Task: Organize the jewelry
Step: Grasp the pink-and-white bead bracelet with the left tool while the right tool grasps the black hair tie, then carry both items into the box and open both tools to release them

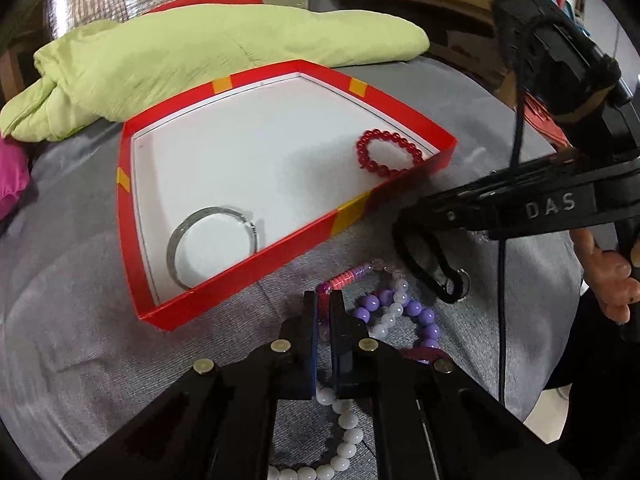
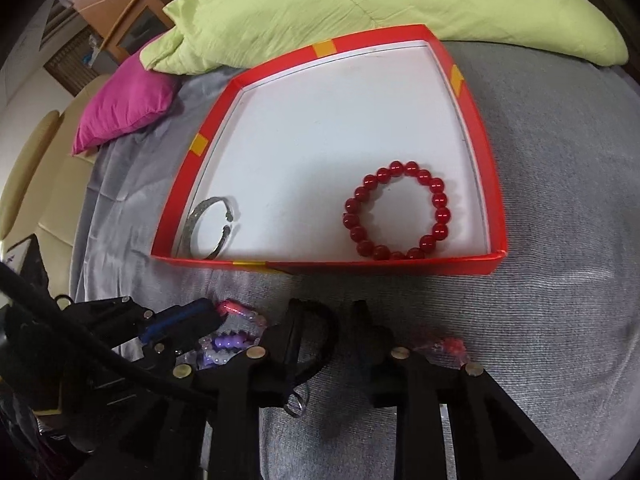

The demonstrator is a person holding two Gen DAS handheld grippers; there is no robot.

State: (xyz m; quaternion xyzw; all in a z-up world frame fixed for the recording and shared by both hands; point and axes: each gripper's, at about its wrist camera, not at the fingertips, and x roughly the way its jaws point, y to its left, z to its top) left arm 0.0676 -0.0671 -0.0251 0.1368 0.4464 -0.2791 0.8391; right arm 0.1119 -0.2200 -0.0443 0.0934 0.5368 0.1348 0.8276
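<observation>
Since the red box (image 2: 486, 148) upper centre already holds the red bead bracelet (image 2: 396, 212) and silver bangle (image 2: 214, 226), I've got the left gripper (image 1: 324, 312) clamped on the pink bracelet (image 1: 346, 278) low in frame. The right gripper (image 2: 326, 320) is spread wide above a small ring (image 2: 297, 400), probably next.
</observation>
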